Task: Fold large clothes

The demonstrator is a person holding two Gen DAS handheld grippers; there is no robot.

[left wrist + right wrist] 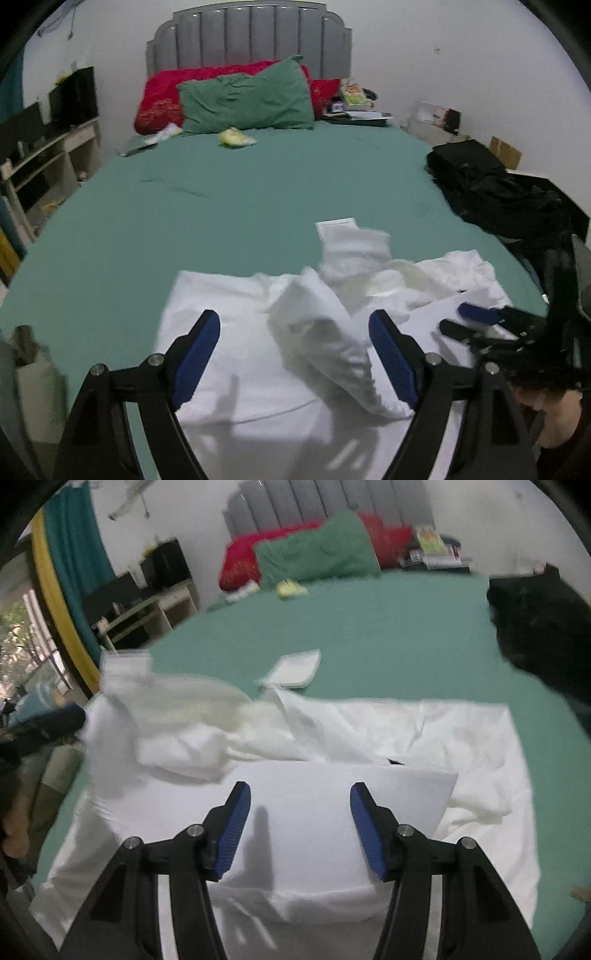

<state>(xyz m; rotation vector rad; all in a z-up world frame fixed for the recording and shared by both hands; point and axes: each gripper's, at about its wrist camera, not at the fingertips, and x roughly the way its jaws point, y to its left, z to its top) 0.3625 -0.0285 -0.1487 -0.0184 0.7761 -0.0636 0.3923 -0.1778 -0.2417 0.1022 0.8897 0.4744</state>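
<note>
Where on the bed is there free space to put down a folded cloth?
Free: the green sheet between the pillows and the white garment. Crowded: the near end under the garment, the right edge with black clothes, and the far right corner with books.

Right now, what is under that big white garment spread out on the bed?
Under the white garment lies the green bedsheet, showing all around its edges. A flat white board rests on top of it. Whether anything else sits beneath the cloth is hidden.

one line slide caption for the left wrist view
Open left hand-held gripper over a white garment on the green bed.
</note>
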